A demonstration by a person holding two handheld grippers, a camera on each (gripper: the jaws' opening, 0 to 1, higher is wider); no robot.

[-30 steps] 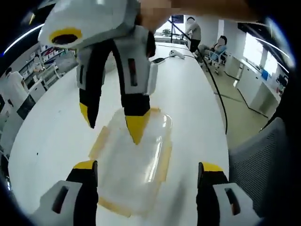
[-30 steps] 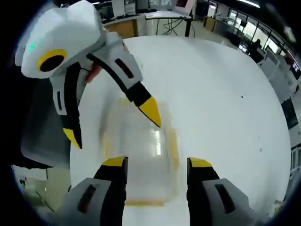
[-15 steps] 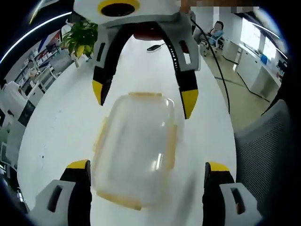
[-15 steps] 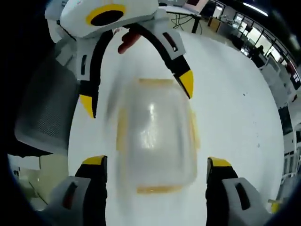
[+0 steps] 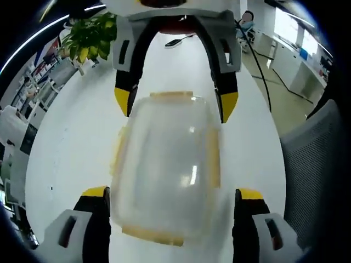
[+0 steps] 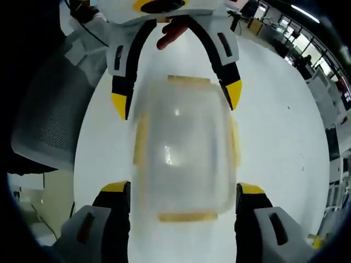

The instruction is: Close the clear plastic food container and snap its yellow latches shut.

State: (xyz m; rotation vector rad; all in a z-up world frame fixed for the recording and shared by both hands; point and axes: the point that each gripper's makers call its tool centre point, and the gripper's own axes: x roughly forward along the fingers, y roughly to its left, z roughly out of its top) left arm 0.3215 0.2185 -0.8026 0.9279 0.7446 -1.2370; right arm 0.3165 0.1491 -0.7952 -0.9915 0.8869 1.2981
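Left gripper view: we see the clear container (image 5: 167, 167), lid on and yellow latches (image 5: 213, 164) along its edges, lying on the white tabletop (image 5: 71, 153) between our left claw's (image 5: 171, 193) spread jaws, with the right claw (image 5: 176, 104) spread wide at its far end and a potted plant (image 5: 88, 41) beyond. Right gripper view: the container (image 6: 184, 150) sits between the right claw's (image 6: 184, 189) open jaws, the left claw (image 6: 176, 97) straddling its far end, and a mesh chair (image 6: 52, 115) stands beside the tabletop.

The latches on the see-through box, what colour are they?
Yellow. The latches along the edges of the clear box show best in the right gripper view.
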